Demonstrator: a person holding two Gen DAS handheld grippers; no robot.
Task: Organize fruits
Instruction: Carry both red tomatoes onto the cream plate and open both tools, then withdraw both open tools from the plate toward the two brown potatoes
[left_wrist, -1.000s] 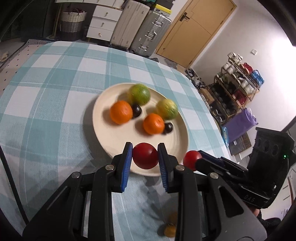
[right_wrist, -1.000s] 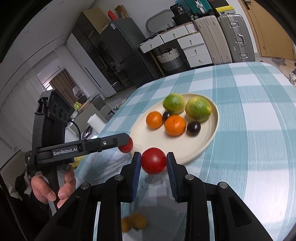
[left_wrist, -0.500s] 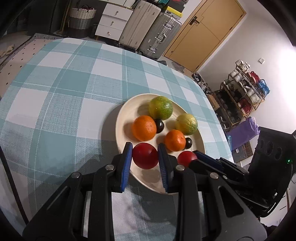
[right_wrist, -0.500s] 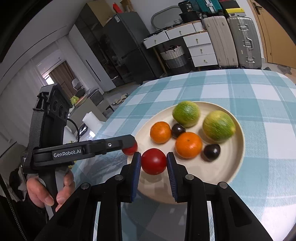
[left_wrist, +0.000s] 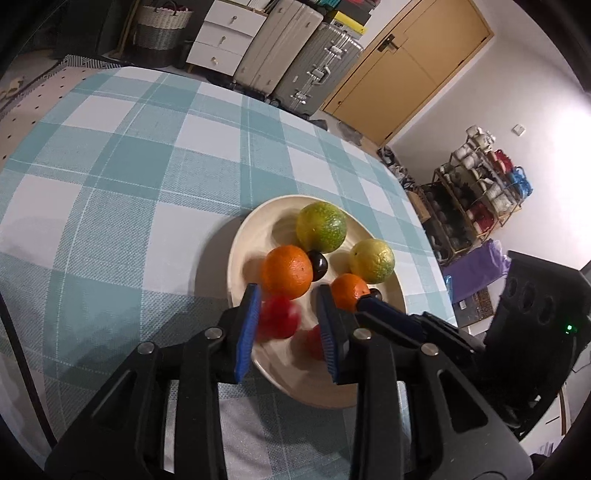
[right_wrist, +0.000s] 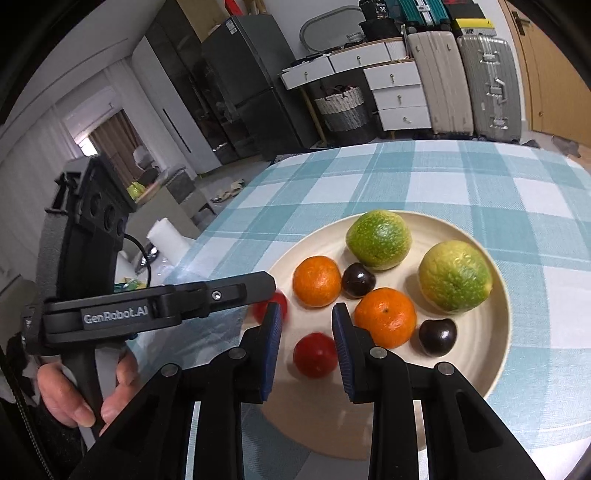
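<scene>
A cream plate (left_wrist: 236, 258) on the checked tablecloth holds two green-yellow citrus, two oranges (left_wrist: 287, 271) and two dark plums. My left gripper (left_wrist: 288, 291) hangs over the plate's near rim with its jaws opening. A blurred red tomato (left_wrist: 277, 317) lies loose between them on the plate, pressed by neither pad. My right gripper (right_wrist: 306, 308) is beside it over the plate. A second red tomato (right_wrist: 316, 354) sits on the plate (right_wrist: 480, 369) under its jaws, free of both pads. One finger (right_wrist: 229, 291) of the left gripper crosses the right wrist view and partly hides the first tomato.
A person's hand (right_wrist: 74, 398) grips the left gripper's handle off the table's edge. Teal checked cloth (left_wrist: 129, 184) stretches left of the plate and beyond it. Suitcases (left_wrist: 314, 66), white drawers and a basket stand past the table, with a shelf rack at right.
Both grippers came forward over the plate. Each red tomato has left its jaws and dropped onto the plate. The left jaws have widened.
</scene>
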